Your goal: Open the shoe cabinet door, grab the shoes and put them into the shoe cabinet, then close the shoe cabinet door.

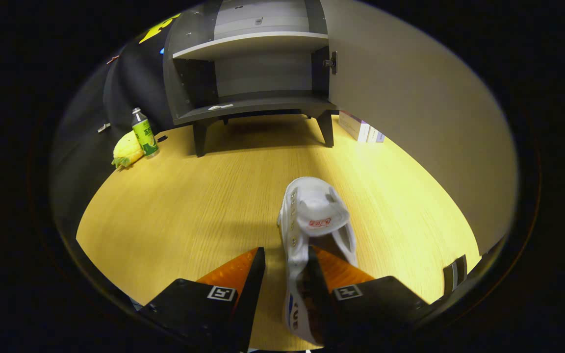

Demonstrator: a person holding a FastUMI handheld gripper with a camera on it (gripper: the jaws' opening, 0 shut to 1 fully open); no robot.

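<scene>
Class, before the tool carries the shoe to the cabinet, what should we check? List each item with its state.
1. Cabinet door open: ok, it is swung wide to the right.
2. Lower compartment free for the shoe: ok, no shoes seen on its floor.
3. Tool holding the white shoe: cannot tell; one finger is inside the shoe opening, the other is outside with a gap to the shoe's side.
4. Path across the wooden floor: ok, nothing lies between shoe and cabinet.
5. Bottle and yellow plush toy: ok, off to the left, away from the route.
</scene>
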